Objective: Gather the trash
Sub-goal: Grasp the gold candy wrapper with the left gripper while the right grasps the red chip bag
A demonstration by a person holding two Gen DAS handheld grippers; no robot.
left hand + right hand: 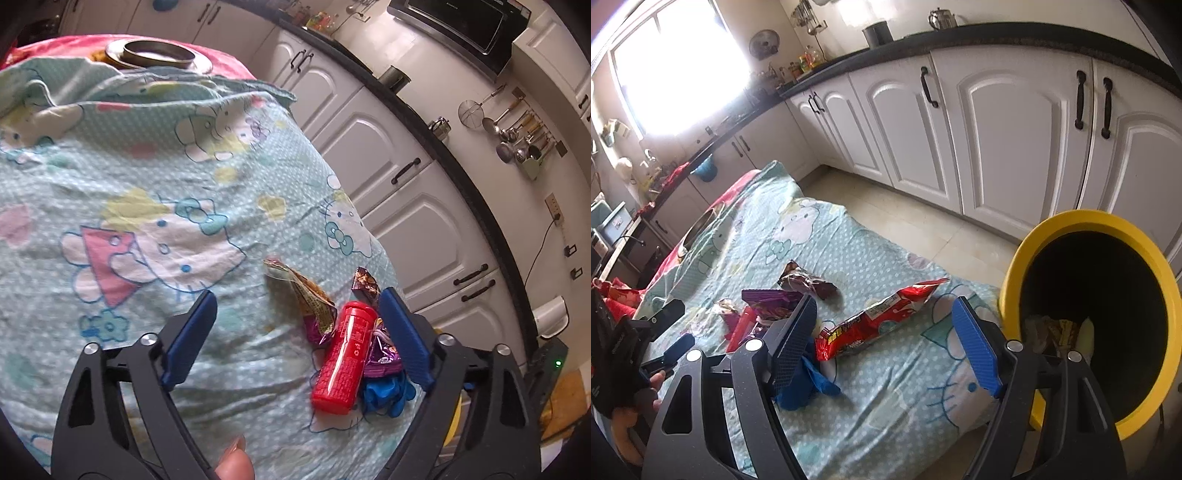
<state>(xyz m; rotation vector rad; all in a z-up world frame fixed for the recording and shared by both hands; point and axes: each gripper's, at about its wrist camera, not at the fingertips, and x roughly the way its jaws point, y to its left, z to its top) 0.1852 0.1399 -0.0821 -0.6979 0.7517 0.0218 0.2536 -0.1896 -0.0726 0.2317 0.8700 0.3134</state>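
1. Step in hand: approach to pick. Left gripper spread, nothing clamped, red tube between its jaws on the patterned sheet.
2. Right gripper released over the red snack wrapper.
3. Next: lower, clench on each.
4. Yellow bin beside the sheet holds some wrappers.

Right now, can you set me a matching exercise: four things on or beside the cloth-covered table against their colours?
Things:
1. tube
2. bin
3. crumpled glove
4. long snack packet

Colours:
A. blue
B. red with printed labels
C. yellow rim, dark inside
D. plain red plastic

Pairs: 1-D, 2-C, 3-A, 4-B
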